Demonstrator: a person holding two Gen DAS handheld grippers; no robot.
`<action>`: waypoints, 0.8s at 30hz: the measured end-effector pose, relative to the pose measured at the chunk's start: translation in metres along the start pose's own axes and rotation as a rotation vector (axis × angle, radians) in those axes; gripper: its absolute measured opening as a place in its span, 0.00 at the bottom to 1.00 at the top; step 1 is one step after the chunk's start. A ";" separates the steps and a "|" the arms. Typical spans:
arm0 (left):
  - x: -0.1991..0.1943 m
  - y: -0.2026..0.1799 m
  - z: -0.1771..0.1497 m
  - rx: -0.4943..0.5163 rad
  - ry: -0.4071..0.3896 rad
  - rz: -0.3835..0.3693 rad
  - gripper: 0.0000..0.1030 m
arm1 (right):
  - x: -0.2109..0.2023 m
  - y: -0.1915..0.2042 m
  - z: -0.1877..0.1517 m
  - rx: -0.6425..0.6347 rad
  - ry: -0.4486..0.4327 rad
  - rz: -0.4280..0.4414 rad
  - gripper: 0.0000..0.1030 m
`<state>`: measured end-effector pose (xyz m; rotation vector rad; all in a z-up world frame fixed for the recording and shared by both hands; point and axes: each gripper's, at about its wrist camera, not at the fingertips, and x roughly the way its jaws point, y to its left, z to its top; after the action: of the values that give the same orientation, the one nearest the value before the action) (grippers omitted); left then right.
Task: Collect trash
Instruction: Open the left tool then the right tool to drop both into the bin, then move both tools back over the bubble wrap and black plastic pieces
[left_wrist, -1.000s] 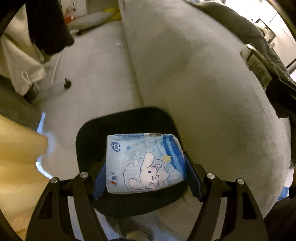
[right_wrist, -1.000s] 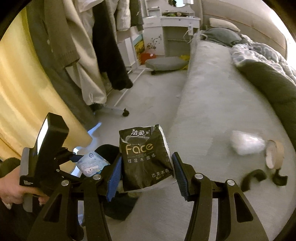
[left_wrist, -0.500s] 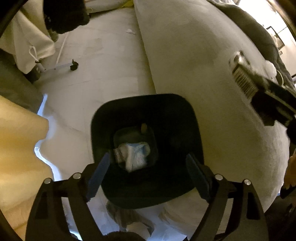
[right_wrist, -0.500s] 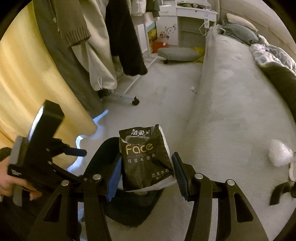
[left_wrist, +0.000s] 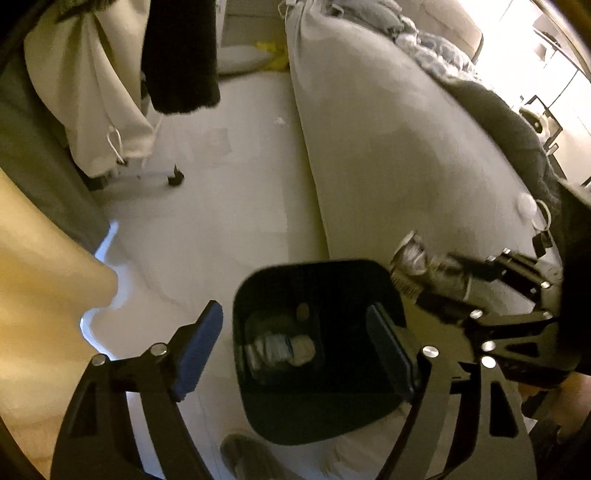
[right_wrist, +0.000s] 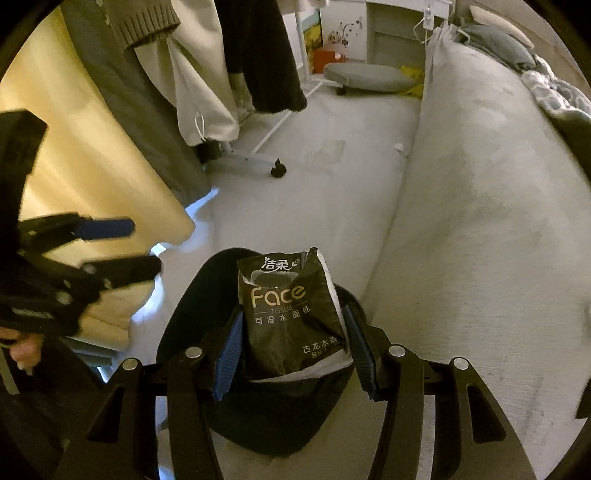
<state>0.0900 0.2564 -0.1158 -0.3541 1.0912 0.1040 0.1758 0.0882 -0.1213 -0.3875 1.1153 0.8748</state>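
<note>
Looking down my left wrist view, my left gripper (left_wrist: 295, 354) hangs spread apart and empty above the black bin (left_wrist: 317, 413), where a pale blue packet (left_wrist: 280, 349) lies at the bottom. From the right wrist view, my right gripper (right_wrist: 293, 354) is clamped on the black tissue pack (right_wrist: 290, 310) over the bin's (right_wrist: 184, 302) rim, beside the bed (right_wrist: 480, 221).

Left hand-held gripper (left_wrist: 295, 347) spread wide, empty; right hand-held gripper (right_wrist: 293, 350) clamped w/ 2 pads.
</note>
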 end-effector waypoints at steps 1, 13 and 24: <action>-0.002 0.001 0.001 0.000 -0.011 -0.002 0.79 | 0.002 0.001 0.000 0.001 0.007 0.000 0.53; -0.043 -0.001 0.016 0.014 -0.235 -0.056 0.72 | 0.027 0.009 -0.005 -0.006 0.090 -0.003 0.53; -0.076 -0.007 0.025 0.030 -0.405 -0.081 0.67 | 0.027 0.011 -0.010 -0.011 0.103 0.012 0.64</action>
<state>0.0784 0.2652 -0.0371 -0.3326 0.6768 0.0824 0.1659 0.0994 -0.1482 -0.4395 1.2090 0.8794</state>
